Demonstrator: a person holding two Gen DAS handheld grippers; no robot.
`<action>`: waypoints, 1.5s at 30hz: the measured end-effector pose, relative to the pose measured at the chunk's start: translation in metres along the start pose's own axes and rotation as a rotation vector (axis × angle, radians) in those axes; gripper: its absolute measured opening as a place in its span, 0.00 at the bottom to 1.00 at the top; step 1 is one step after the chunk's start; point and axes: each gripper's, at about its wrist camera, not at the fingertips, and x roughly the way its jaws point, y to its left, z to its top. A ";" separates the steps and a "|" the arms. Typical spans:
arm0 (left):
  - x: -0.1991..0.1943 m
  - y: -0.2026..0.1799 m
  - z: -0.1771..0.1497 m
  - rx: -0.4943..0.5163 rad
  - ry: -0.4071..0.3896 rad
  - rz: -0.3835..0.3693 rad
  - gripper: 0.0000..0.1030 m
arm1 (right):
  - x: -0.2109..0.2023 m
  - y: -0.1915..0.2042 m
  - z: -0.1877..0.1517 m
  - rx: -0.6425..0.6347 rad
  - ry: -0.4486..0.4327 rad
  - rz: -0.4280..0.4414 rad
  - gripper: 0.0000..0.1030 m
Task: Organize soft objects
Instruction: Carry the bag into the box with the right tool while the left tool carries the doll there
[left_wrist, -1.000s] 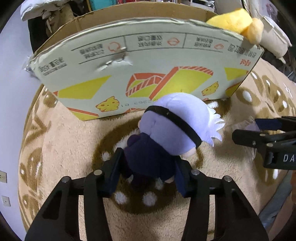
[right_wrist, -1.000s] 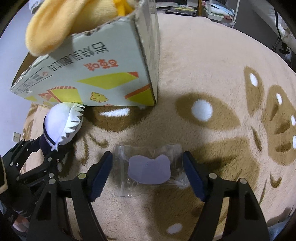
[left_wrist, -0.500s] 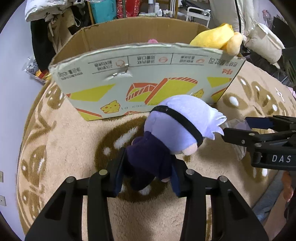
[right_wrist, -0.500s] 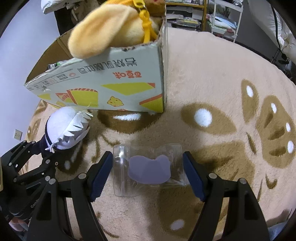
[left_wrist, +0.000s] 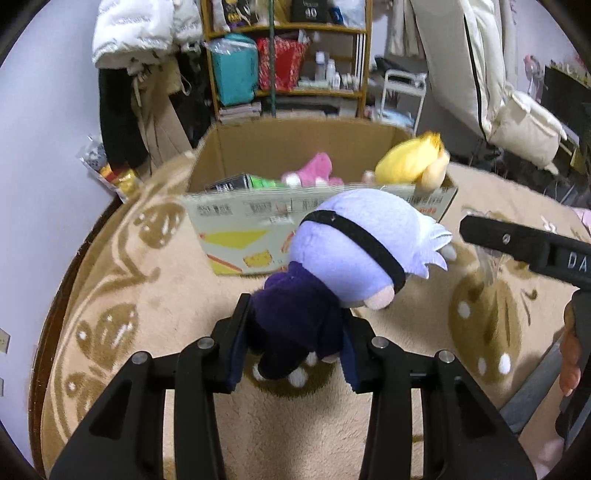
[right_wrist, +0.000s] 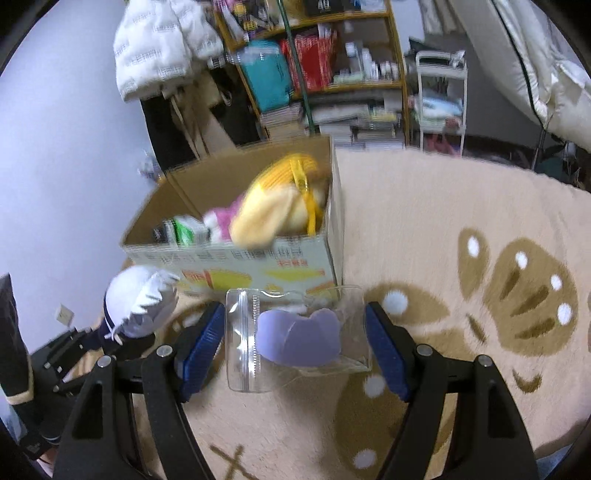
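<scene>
My left gripper is shut on a plush doll with a lilac head, black blindfold and dark purple body, held above the rug in front of the open cardboard box. The doll also shows in the right wrist view. My right gripper is shut on a clear zip bag with a lilac soft piece inside, lifted off the rug before the box. The box holds a yellow plush, a pink plush and a green packet.
A beige rug with brown patterns covers the floor. Behind the box stand cluttered shelves, hanging coats and a white cart. The right gripper's arm crosses the left wrist view at right.
Both grippers have risen and drawn back from the box, lifting the doll and the zip bag off the rug. The box's inside now shows.
</scene>
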 end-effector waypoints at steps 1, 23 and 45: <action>-0.005 0.000 0.001 -0.004 -0.020 0.003 0.39 | -0.005 0.000 0.004 0.001 -0.027 0.008 0.78; -0.033 0.026 0.059 -0.057 -0.246 0.076 0.39 | -0.016 0.025 0.067 -0.084 -0.264 0.051 0.78; 0.026 0.024 0.090 -0.006 -0.201 0.090 0.44 | 0.031 0.044 0.092 -0.178 -0.276 0.056 0.79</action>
